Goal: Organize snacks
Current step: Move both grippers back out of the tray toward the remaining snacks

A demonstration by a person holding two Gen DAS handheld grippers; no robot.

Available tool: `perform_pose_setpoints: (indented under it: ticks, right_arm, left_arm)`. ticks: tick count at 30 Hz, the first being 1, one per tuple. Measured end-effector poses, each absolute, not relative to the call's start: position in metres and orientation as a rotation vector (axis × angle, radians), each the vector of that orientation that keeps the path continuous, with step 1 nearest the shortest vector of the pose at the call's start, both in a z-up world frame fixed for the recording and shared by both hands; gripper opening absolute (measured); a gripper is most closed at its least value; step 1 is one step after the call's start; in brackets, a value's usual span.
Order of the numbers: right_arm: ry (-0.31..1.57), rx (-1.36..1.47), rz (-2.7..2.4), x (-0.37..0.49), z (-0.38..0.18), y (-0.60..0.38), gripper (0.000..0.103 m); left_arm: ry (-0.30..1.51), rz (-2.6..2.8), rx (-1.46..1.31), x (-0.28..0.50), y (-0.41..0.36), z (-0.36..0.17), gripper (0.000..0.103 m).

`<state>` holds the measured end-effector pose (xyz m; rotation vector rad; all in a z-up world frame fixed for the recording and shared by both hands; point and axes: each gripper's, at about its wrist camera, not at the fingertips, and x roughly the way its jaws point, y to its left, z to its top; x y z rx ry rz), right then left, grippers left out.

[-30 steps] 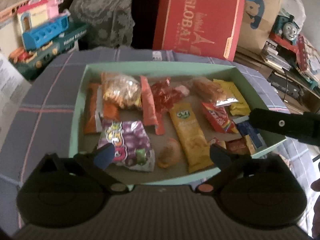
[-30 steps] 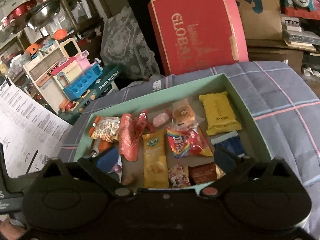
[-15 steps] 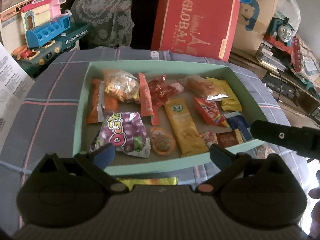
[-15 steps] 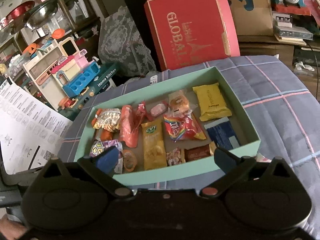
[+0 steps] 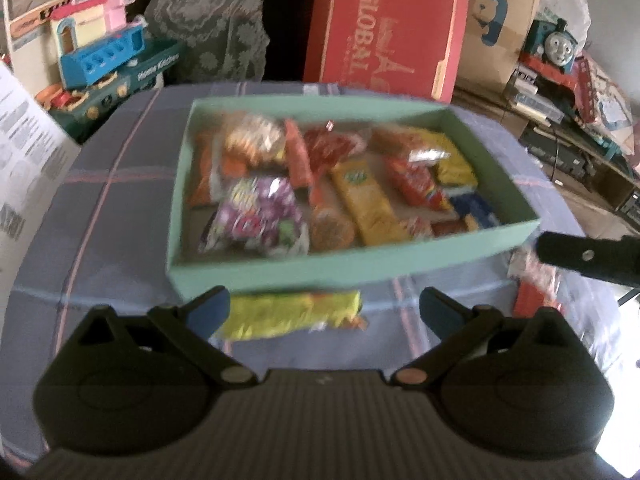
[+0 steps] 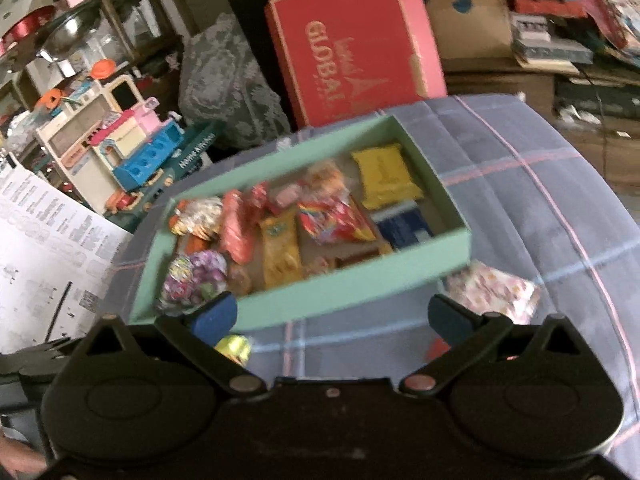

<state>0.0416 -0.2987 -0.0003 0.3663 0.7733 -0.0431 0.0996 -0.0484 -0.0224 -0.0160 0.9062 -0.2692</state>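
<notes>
Green box w/ snacks; left claw & right claw both spread, empty.

I see a mint-green box on a grey-blue cloth checked with pink and pale lines. Inside, a purple bag sits near left, a yellow bar in the middle, a red rainbow-striped pack right. A yellow-green packet lies nearer. The pouch at right looks white with pink print, though blurred. Far back, a red carton.
</notes>
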Motion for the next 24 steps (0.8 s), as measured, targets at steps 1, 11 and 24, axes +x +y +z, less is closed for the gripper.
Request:
perform_pose_setpoints:
  ticks: [1,11,24]
  right_arm:
    - [0.781,0.369,-0.055,0.036,-0.005,-0.302,0.103]
    - [0.89,0.401,-0.161,-0.006,-0.057,-0.33,0.103]
    - [0.942,0.416,-0.136,0.0,-0.079,-0.335,0.102]
  left_arm:
    - [0.916,-0.265,-0.014,0.097,-0.045,-0.027,0.103]
    - [1.004,-0.196,-0.014,0.087,-0.021,-0.067,0.103]
    - [1.042,-0.18,0.004,0.098,-0.024,-0.082,0.103]
